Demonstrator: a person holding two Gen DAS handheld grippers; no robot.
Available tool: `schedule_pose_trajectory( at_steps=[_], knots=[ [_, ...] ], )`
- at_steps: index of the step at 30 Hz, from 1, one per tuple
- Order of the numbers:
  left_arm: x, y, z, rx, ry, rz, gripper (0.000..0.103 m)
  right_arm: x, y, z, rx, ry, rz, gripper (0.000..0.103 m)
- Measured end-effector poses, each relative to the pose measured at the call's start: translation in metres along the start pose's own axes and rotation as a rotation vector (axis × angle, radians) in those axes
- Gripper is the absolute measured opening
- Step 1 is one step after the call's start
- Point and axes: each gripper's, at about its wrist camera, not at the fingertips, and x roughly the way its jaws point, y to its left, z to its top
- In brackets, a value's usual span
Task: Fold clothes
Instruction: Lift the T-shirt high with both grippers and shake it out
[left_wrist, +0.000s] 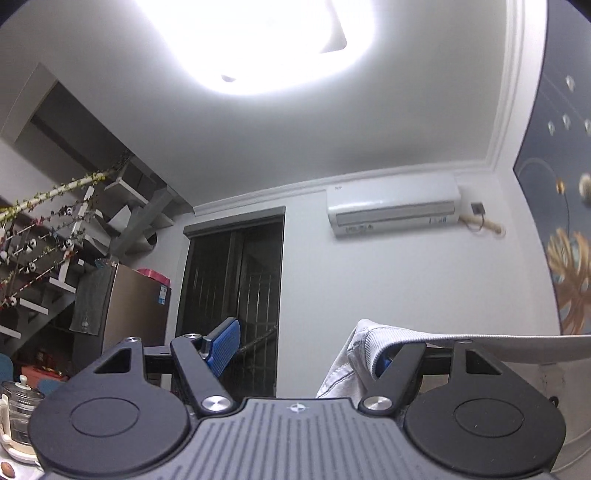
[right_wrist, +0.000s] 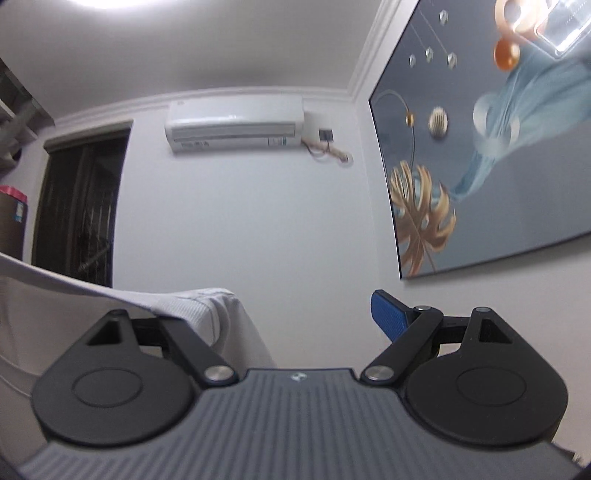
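Material: pale grey ribbed knit, a garment (left_wrist: 373, 343) draped over one finger of each gripper and stretched between the two.

Garment position: raised in the air, both cameras tilted up toward the ceiling and the wall-mounted air conditioner (left_wrist: 393, 205); no tabletop shows in either view.

Left gripper (left_wrist: 303, 345): jaws wide apart; the cloth hangs over its right-hand finger only, the blue-padded left finger (left_wrist: 223, 343) stands bare (nothing pinched that can be seen).

Right gripper (right_wrist: 295, 317): jaws wide apart; the cloth lies over its left-hand finger, the blue-padded right finger (right_wrist: 389, 317) bare.

Governing relation: the garment spans the gap between the two grippers, its taut top edge running side to side from one inner finger to the other, the rest hanging below out of view.

Nearer gripper: neither; both touch the edge equally.

Judgement: the next move probably calls for lowering both ends together, keeping the edge level so the fold lands square.

Risk: with open jaws, the cloth could slip off a finger.
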Motion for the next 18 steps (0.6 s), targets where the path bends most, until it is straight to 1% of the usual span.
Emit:
schedule_pose_trajectory(
  at_steps=[1, 3, 7, 10, 13, 17, 18],
  knots=[
    [-0.007, 0.008, 0.016, -0.012, -0.015, -0.002, 0.073, -0.009, -0.001, 0.011, 0.001, -0.015, 0.003, 0.086],
    [-0.012, 0.026, 0.046, -0.030, -0.022, -0.011, 0.073, -0.022, -0.002, 0.031, 0.010, -0.027, 0.022, 0.087],
    [-0.008, 0.053, 0.079, -0.064, -0.054, -0.003, 0.073, -0.034, -0.001, 0.066, 0.049, -0.027, 0.072, 0.087],
    [-0.004, 0.074, 0.103, -0.090, -0.079, 0.004, 0.074, -0.040, 0.007, 0.082, 0.039, -0.064, 0.081, 0.087],
    [0.020, 0.077, 0.099, -0.110, -0.071, 0.002, 0.074, -0.041, 0.022, 0.089, -0.024, -0.097, 0.060, 0.087],
    [0.057, 0.076, 0.075, -0.108, -0.053, -0.004, 0.075, -0.026, 0.036, 0.086, -0.051, -0.099, 0.053, 0.087],
    [0.071, 0.073, 0.060, -0.108, -0.031, -0.012, 0.076, -0.019, 0.039, 0.082, -0.054, -0.093, 0.052, 0.087]
  ],
)
